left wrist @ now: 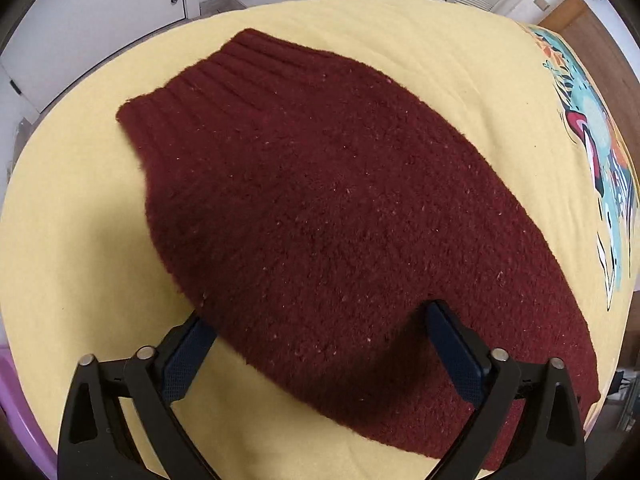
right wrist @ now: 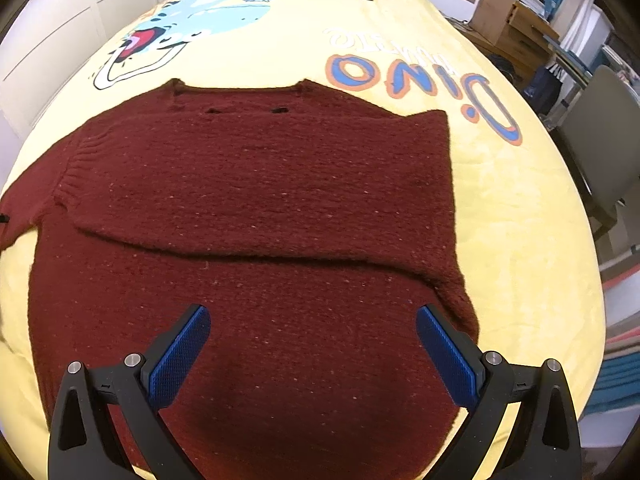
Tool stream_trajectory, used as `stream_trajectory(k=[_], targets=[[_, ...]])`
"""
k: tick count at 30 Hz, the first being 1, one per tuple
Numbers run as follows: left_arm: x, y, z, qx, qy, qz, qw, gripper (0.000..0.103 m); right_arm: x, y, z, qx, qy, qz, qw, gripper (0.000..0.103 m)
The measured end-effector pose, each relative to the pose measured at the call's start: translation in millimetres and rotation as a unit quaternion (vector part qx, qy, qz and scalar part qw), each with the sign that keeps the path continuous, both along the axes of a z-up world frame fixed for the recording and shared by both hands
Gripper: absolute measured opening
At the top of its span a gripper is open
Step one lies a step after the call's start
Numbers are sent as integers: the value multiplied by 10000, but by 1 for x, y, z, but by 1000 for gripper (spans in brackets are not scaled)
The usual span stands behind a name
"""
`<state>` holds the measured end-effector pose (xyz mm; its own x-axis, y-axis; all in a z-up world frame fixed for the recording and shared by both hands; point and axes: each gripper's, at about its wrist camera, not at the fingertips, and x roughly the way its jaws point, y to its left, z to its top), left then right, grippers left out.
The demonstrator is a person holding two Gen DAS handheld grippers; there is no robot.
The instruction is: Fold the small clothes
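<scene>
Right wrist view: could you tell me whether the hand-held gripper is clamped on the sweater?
No, the right hand-held gripper stands open above the maroon sweater.

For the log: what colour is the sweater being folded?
Dark red sweater, speckled with pale flecks; clearest in the right wrist view.

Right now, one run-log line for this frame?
sweater: sleeve folded across | left hand-held gripper: open over sleeve | right hand-held gripper: open, empty | blanket

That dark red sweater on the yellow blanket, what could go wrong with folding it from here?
The sleeve already folded across the sweater lies loose, so a tug could drag it open. The left gripper straddles only the edge, so it may pinch the yellow blanket as well. The right gripper hangs open over thick knit and might grab several layers.
</scene>
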<state>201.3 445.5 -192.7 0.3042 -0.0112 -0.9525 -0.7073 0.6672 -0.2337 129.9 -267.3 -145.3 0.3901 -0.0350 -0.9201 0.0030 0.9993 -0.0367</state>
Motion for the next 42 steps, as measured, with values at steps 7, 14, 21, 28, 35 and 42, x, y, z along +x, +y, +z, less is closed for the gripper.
stream_trajectory(k=[7,14,21,28,35,42], targets=[[7,-6,19,-98,-193,-430,9988,9,2,-6,5,-15,-49,-51,10000,102],[5,-46,64,407,-256,-1160,9921,9,9,-11,12,-43,-82,-130,9999,102],[-5,-148,107,636,-621,-2242,9705,8,15,-19,20,-35,-120,-247,9996,102],[25,-269,137,452,-1075,-3271,9378,8,16,-32,24,59,-156,-331,9993,102],[44,-399,148,173,-1449,-4161,8975,8,16,-49,27,61,-184,-443,9988,102],[28,-493,99,419,-1165,-4716,8731,8,13,-64,24,81,-133,-566,9983,102]])
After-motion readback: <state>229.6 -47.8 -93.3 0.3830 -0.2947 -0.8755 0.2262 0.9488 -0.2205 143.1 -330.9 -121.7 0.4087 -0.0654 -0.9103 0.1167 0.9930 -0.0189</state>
